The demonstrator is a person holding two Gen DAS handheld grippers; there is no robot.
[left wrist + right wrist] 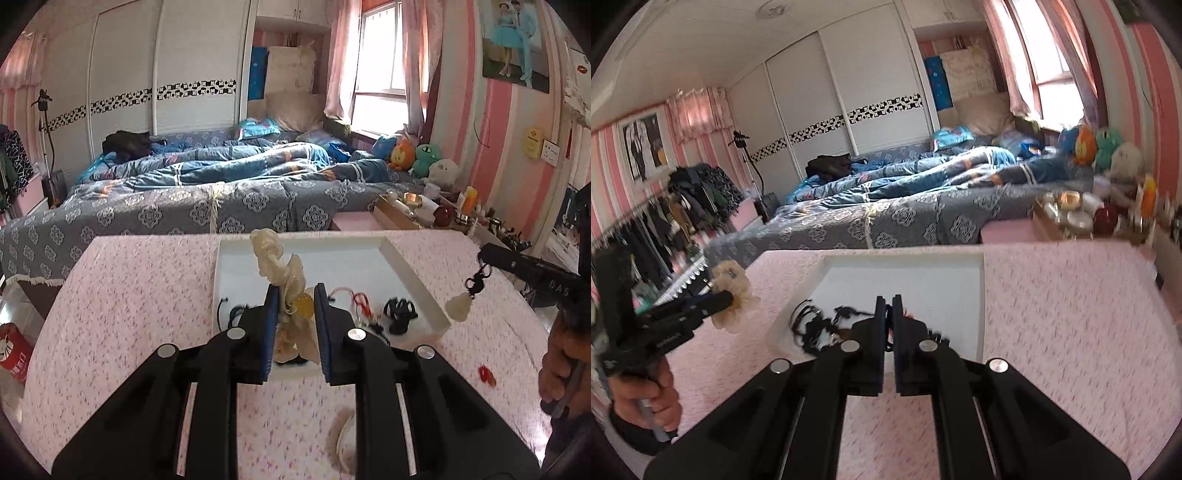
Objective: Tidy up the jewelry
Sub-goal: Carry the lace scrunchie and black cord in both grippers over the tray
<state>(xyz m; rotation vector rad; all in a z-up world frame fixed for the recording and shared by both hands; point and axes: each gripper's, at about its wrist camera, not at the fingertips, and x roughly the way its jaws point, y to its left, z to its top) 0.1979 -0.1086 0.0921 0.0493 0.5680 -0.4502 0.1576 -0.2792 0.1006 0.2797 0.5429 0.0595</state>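
Note:
My left gripper [295,295] is shut on a cream gauze pouch [275,264] with amber beads inside, held above the near part of the white tray [410,273]. My right gripper [889,308] is shut on the black cord [477,277] of a pale jade pendant [458,307], which hangs over the tray's right edge. The tray holds black cord jewelry [400,314] and a red-thread piece [360,301]. The pouch also shows in the right wrist view [733,295], left of the tray [982,295].
The tray lies on a pink flowered tablecloth [147,314]. A small red item [487,373] lies on the cloth at right, a pale pouch [345,439] near my left gripper's base. A bed [184,199] stands behind; a cluttered dresser [443,214] at far right.

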